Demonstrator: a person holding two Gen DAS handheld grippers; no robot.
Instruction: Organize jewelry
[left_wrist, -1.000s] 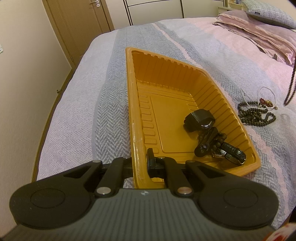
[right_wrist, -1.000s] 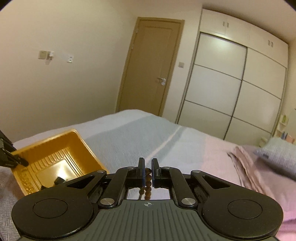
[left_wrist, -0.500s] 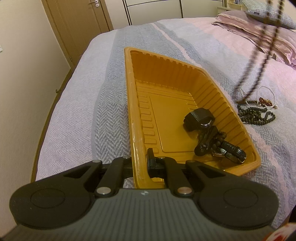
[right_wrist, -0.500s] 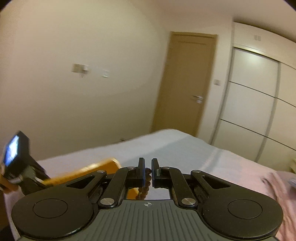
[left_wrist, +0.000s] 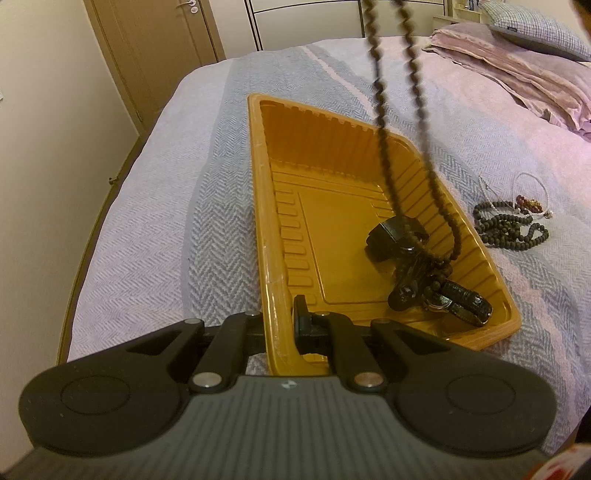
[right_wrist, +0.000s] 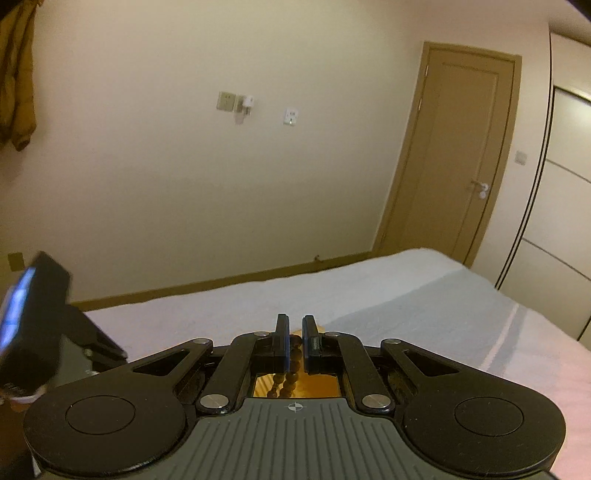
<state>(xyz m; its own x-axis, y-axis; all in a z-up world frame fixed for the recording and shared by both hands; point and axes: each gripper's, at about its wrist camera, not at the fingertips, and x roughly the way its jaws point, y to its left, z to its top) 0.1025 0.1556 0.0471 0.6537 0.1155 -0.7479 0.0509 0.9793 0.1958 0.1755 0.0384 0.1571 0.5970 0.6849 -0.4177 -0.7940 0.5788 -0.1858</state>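
Beads (left_wrist: 384, 147) hang straight down from my right gripper (right_wrist: 294, 345), which pinches them, and their low end sits in the orange tray (left_wrist: 273, 229). My left gripper (left_wrist: 280, 321) pinches the tray's near rim.

The left wrist view looks steeply down, close over the orange tray (left_wrist: 332, 206) on the bed (left_wrist: 155, 229), while the right wrist view faces nearly level across that bed (right_wrist: 369, 288) toward the wall (right_wrist: 221, 184).

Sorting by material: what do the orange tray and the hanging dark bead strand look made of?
Orange ribbed tray: thin moulded plastic, going by its glossy sheen and pressed ridges. Long dark bead strand: small round matte brown beads, probably wood or seed; blur leaves it open.
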